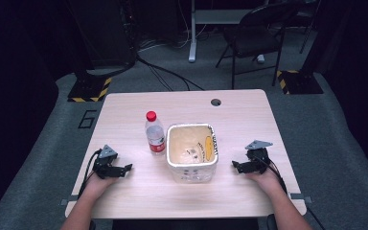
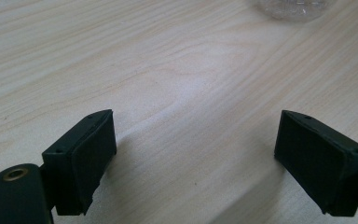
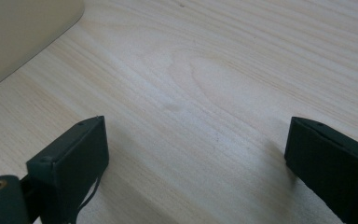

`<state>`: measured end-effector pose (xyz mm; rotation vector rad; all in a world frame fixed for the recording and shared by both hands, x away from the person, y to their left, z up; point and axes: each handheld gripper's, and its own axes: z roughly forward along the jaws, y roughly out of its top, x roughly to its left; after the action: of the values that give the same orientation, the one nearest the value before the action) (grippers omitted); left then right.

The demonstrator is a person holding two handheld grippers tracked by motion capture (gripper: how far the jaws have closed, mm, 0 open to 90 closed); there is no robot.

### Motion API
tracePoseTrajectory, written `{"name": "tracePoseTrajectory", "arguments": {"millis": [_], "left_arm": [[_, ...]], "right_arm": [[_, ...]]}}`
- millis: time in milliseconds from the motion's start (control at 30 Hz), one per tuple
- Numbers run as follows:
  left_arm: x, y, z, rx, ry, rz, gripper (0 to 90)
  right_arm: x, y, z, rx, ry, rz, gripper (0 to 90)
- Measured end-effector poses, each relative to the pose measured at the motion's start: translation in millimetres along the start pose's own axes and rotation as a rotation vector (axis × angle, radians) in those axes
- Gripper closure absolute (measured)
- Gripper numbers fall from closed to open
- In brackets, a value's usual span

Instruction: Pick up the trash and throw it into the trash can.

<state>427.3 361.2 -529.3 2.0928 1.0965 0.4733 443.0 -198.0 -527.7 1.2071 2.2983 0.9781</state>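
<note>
- One water bottle (image 1: 155,132) with a red cap stands upright on the bench (image 1: 239,120), a little left of the middle.
- One pale square tub (image 1: 192,150) with a silvery rim stands just to the right of the bottle, close beside it; whether the two touch I cannot tell. The tub is open at the top, with some clear crumpled wrapping in it.
- The left gripper (image 1: 124,168) rests low on the bench at the near left, jaws pointing right toward the middle. In the left gripper view its jaws stand wide with only bare wood between them (image 2: 196,154), and a bit of clear plastic shows at the top edge.
- The right gripper (image 1: 236,166) rests at the near right, jaws pointing left toward the tub. In the right gripper view its jaws also stand wide and empty (image 3: 196,158), and the tub's wall (image 3: 23,32) shows at the upper left corner.
- The relation that matters: the bottle lies ahead and to the right of the left gripper, farther up the bench, with its long axis vertical. The tub stands between the bottle and the right gripper.
- My judgement: the left hand is the nearer one for the bottle and has a clear path; the right is nearer the tub.
- Count: one bottle, one tub, two grippers, neither holding anything.
</note>
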Motion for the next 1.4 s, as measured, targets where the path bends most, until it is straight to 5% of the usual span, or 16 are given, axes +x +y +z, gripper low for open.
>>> {"name": "tracePoseTrajectory", "arguments": {"millis": [967,1233,1400], "left_arm": [[2.1,0.3,-3.2,0.011,0.0,0.0,17.0],[4.7,7.7,-7.6,0.05,0.001,-0.066,22.9],[3.5,17.0,-17.7,0.018,-0.007,-0.085,23.0]], "right_arm": [[-0.6,-0.8,-1.5,-0.01,-0.009,0.017,9.4],[-0.6,-0.8,-1.5,-0.01,-0.008,0.017,9.4],[-0.7,-0.8,-1.5,-0.01,-0.008,0.017,9.4]]}}
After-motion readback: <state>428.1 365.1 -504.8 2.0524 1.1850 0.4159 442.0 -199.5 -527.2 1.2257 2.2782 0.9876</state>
